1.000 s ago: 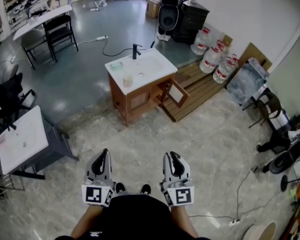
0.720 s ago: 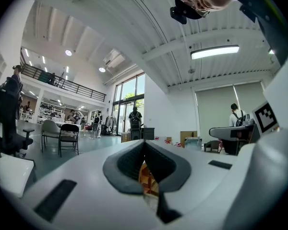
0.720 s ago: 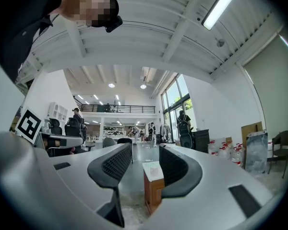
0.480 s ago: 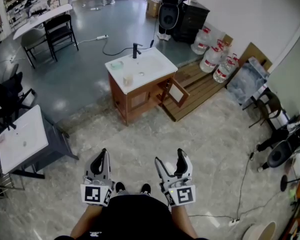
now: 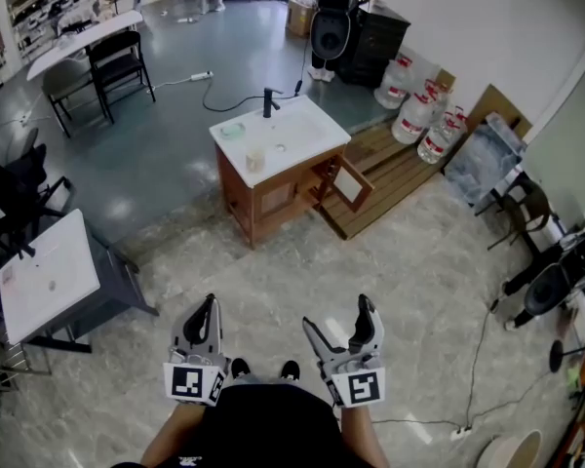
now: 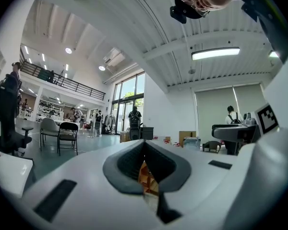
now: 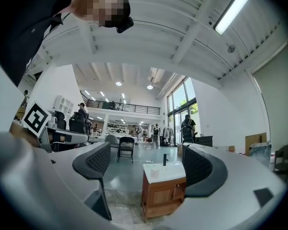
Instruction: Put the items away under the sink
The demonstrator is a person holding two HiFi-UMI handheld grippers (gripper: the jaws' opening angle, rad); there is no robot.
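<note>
A wooden sink cabinet (image 5: pixel 273 195) with a white top and a black faucet (image 5: pixel 268 100) stands on the floor a few steps ahead. Its right door (image 5: pixel 351 183) hangs open. A pale cup (image 5: pixel 254 160) and a green item (image 5: pixel 233 130) rest on the top. My left gripper (image 5: pixel 206 312) is shut and empty, held low in front of me. My right gripper (image 5: pixel 339 320) is open and empty, with the cabinet (image 7: pixel 162 195) framed between its jaws in the right gripper view. Through the left gripper (image 6: pixel 145 163) only a sliver of the cabinet shows.
A wooden pallet (image 5: pixel 390 169) lies right of the cabinet, with water jugs (image 5: pixel 414 105) behind it. A second white-topped stand (image 5: pixel 49 276) is at my left. Chairs and a table (image 5: pixel 88 47) stand far left. A cable and power strip (image 5: pixel 455 432) lie on the floor at the right.
My right gripper has opened from shut. The view has crept slightly toward the cabinet. The left gripper stays shut.
</note>
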